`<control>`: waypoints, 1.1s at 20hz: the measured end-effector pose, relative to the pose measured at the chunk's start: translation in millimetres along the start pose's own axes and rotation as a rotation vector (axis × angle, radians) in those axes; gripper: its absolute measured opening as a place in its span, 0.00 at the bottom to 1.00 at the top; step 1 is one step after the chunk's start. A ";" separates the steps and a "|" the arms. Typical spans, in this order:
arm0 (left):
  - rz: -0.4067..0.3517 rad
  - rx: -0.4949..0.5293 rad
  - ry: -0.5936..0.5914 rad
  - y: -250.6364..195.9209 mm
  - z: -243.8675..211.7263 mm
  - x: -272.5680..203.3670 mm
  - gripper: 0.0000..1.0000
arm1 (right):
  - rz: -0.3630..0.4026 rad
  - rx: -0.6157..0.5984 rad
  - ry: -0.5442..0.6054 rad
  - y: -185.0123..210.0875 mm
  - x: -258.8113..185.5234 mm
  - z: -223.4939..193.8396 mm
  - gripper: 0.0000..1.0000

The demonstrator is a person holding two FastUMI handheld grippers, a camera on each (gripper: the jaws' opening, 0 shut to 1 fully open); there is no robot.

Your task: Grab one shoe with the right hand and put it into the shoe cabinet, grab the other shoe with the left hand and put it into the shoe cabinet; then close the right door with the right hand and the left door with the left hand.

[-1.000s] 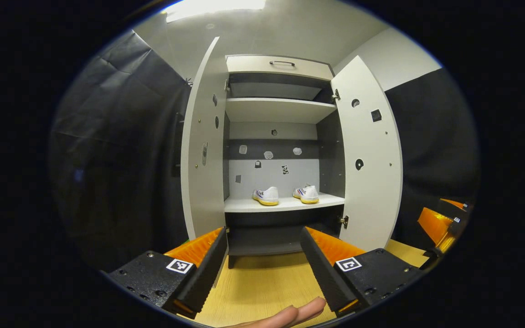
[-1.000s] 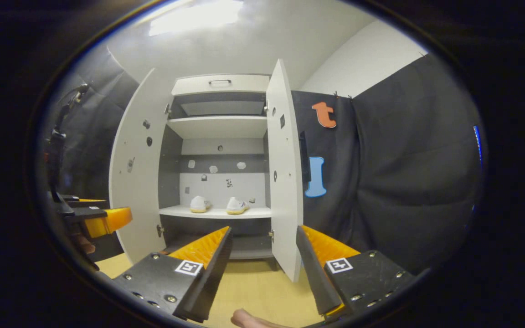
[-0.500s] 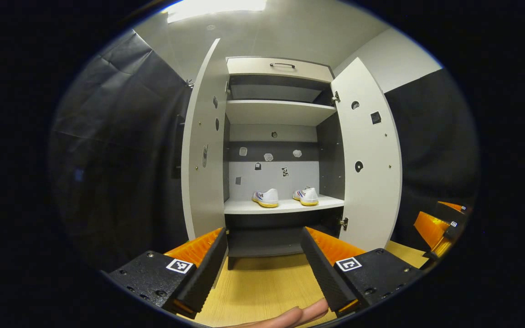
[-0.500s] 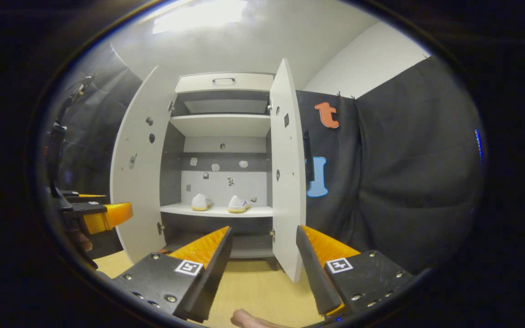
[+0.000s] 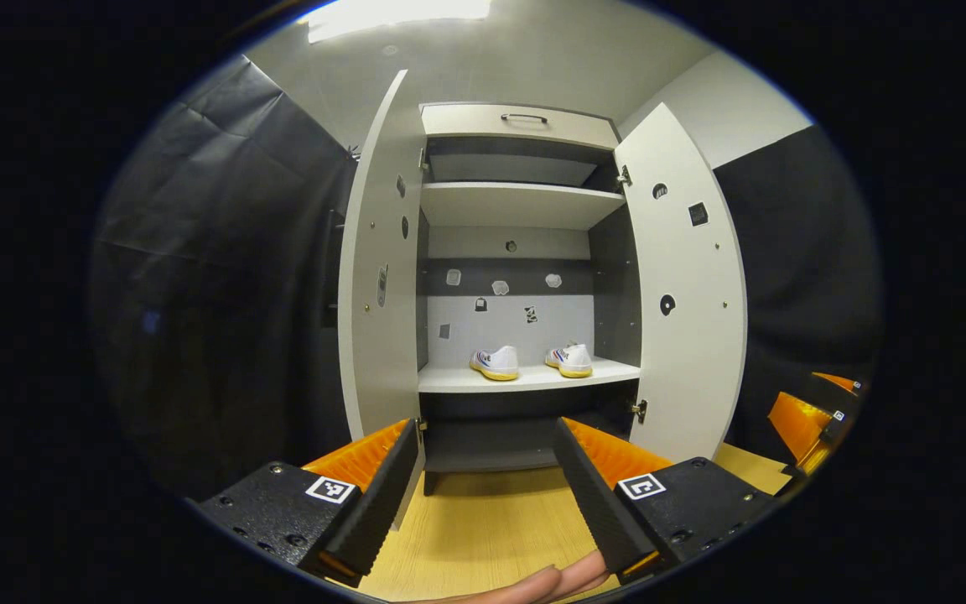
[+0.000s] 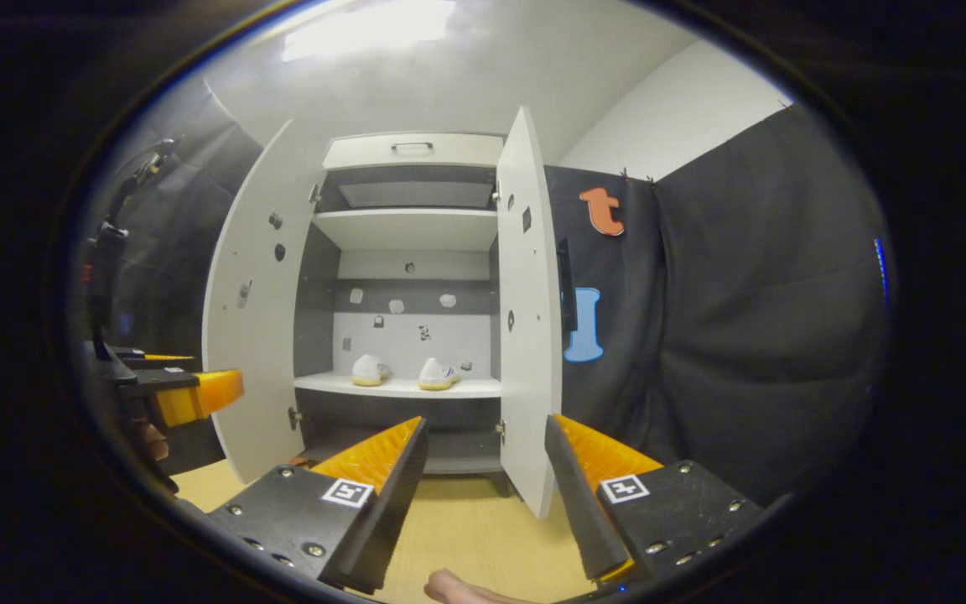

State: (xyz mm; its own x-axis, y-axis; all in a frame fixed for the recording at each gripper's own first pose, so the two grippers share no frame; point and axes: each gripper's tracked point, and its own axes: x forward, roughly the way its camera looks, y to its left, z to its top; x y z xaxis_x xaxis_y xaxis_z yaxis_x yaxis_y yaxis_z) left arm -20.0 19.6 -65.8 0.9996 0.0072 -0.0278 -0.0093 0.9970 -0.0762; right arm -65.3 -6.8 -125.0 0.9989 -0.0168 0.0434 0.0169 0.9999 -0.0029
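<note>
In the left gripper view the right gripper point(image 5: 810, 415) is cut off at the right edge, so how its jaws stand is hard to read there, and a fingertip point(image 5: 550, 579) pokes in at the bottom. Both white shoes, one point(image 5: 495, 363) left of the other point(image 5: 568, 359), sit side by side on the middle shelf point(image 5: 449, 382) of the shoe cabinet point(image 5: 521, 126), well beyond and between the spread, empty jaws of the left gripper point(image 5: 483, 470). In the right gripper view the right gripper's jaws are likewise spread around nothing, with the open right door point(image 6: 525, 335) between them and the left door point(image 6: 252, 335) open too.
</note>
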 end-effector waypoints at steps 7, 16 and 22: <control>-0.012 0.008 -0.002 -2.7 -2.3 -1.3 0.98 | 0.001 -0.004 0.010 2.2 2.7 -6.5 0.81; 0.007 -0.004 -0.015 21.7 -5.4 -2.5 0.98 | -0.126 -0.157 -0.064 -77.3 48.1 34.1 0.80; -0.007 -0.029 -0.032 60.3 -11.4 -2.2 0.99 | -0.203 -0.169 -0.011 -166.2 163.4 72.3 0.83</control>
State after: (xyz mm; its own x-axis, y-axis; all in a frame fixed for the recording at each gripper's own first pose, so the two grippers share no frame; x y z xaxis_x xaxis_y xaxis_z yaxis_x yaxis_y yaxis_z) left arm -23.0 78.8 -81.7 1.0000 0.0030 0.0050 -0.0025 0.9945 -0.1051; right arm 92.0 -175.5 -45.2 0.9739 -0.2157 0.0712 0.2246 0.9612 -0.1599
